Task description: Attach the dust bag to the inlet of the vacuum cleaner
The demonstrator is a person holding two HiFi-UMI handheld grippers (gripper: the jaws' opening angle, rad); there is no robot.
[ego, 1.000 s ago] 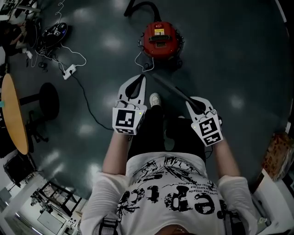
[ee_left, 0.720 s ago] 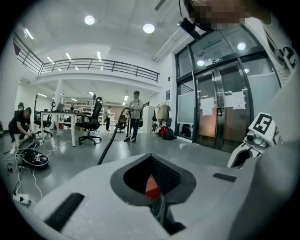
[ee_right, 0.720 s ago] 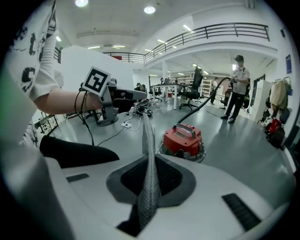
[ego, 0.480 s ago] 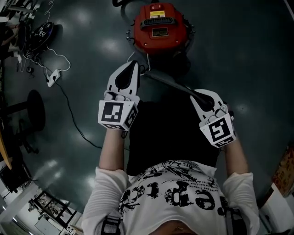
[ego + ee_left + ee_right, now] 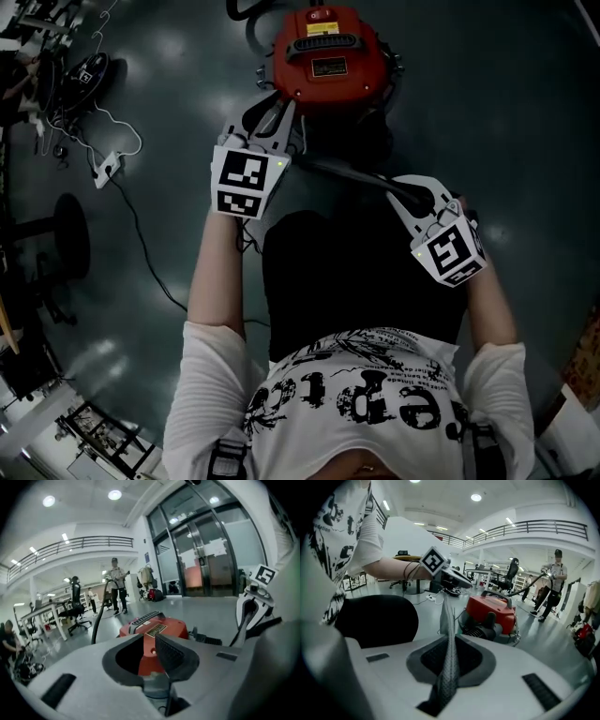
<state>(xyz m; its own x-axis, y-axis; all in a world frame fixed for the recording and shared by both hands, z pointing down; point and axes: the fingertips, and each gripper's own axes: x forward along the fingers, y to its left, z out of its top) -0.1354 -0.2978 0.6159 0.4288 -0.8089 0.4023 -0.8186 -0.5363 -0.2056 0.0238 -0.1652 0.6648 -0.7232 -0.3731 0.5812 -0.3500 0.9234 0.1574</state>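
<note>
Grey mesh-woven cloth dust bag [image 5: 451, 634] stands edge-on in the right gripper [image 5: 414, 190]. That gripper's two jaws are pressed together on the bag, pinching the fabric flat between the dark pads. From that grip the bag runs as a thin dark strip up and to the left in the head view, above the person's black-trousered knee [image 5: 356, 281]. Its far end comes just beside the left gripper [image 5: 272, 117].

The left gripper's jaws are opening and carry nothing. Through the gap between them the left gripper view shows only the round red plastic vacuum cleaner [image 5: 157, 627], with its black carrying handle on top. The vacuum cleaner sits on the dark glossy floor [image 5: 506, 112] straight ahead of the person. The left gripper's tips are close to its near edge, and the right gripper is farther back and to the right. Whether the bag's far end touches the vacuum cleaner cannot be told.

A black hose [image 5: 97, 620] rises at the machine's left side. Off to the left on the floor lies a white power strip [image 5: 109, 167] with its cable.
</note>
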